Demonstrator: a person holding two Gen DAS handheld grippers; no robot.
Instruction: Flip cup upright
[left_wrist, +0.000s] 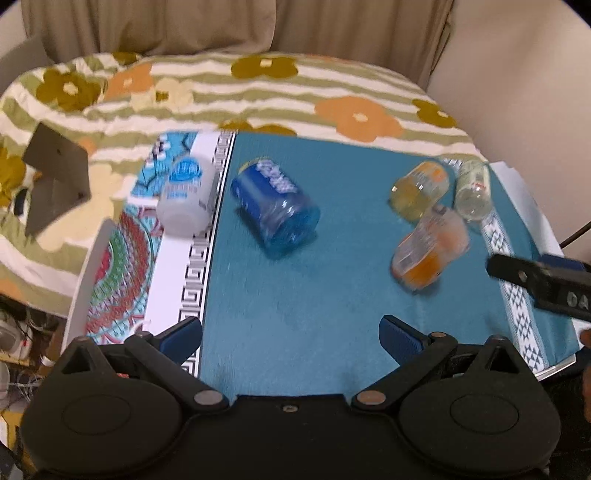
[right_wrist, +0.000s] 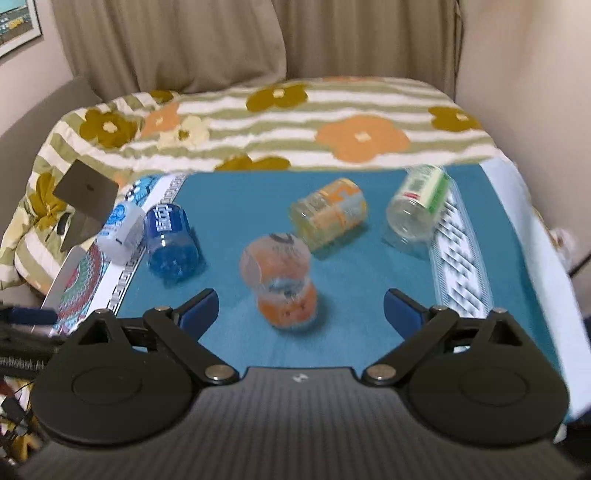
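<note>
Several plastic cups lie on their sides on a teal cloth (left_wrist: 295, 295) (right_wrist: 362, 266). A blue cup (left_wrist: 275, 208) (right_wrist: 170, 242) lies left of centre, with a white cup (left_wrist: 186, 195) (right_wrist: 122, 230) beside it. An orange cup (left_wrist: 430, 249) (right_wrist: 280, 282) lies nearest my right gripper. A yellow-orange cup (left_wrist: 419, 192) (right_wrist: 328, 212) and a clear green-labelled cup (left_wrist: 472, 190) (right_wrist: 417, 206) lie further back. My left gripper (left_wrist: 291, 338) is open and empty above the cloth. My right gripper (right_wrist: 301, 308) is open, with the orange cup just ahead between its fingers; it also shows in the left wrist view (left_wrist: 543, 282).
The cloth lies on a white table with a patterned mat (left_wrist: 122, 266) at its left. A flowered striped blanket (left_wrist: 258, 96) (right_wrist: 295, 125) covers a bed behind. A grey angled stand (left_wrist: 55, 177) (right_wrist: 86, 201) is at the left. Curtains hang at the back.
</note>
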